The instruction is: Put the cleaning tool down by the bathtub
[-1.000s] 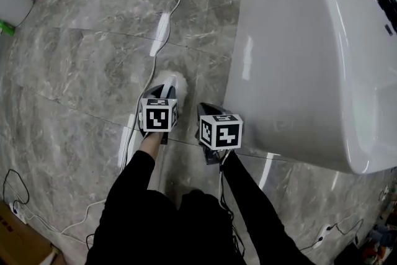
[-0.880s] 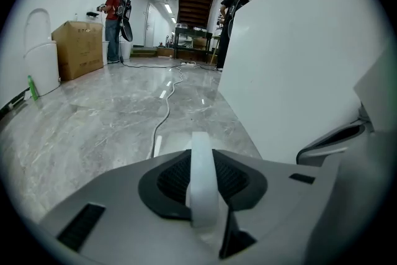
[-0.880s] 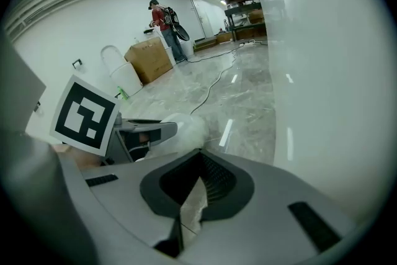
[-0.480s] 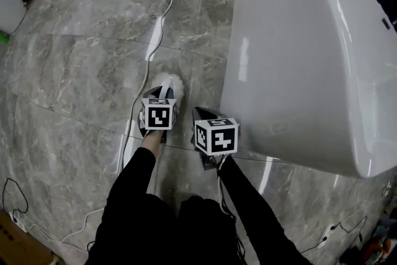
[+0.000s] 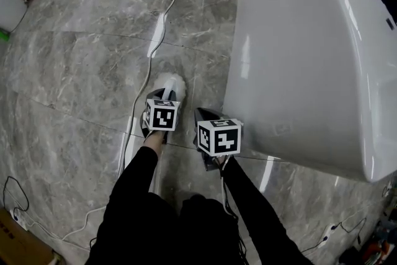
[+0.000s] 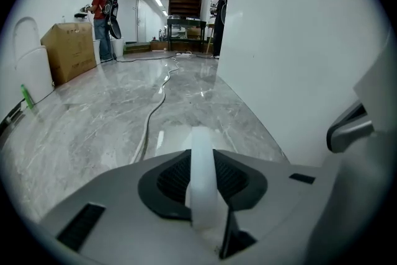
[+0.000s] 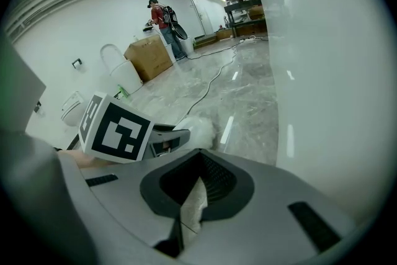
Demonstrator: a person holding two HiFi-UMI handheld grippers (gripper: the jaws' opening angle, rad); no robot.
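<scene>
Head view: the left claw [image 5: 164, 96] pinches the cleaning tool [image 5: 170, 82]. Its fluffy white head sticks out just ahead of the claw, low over the floor [image 5: 80, 59], with the bathtub [image 5: 310, 53] just to its right

Left gripper view: the jaws press on the tool's pale handle [image 6: 201, 170], so it is not yet released

Right gripper view: the right claw [image 7: 193, 194] is closed on what looks like a pale scrap

The spot looks reached; setting down and letting go remain
</scene>
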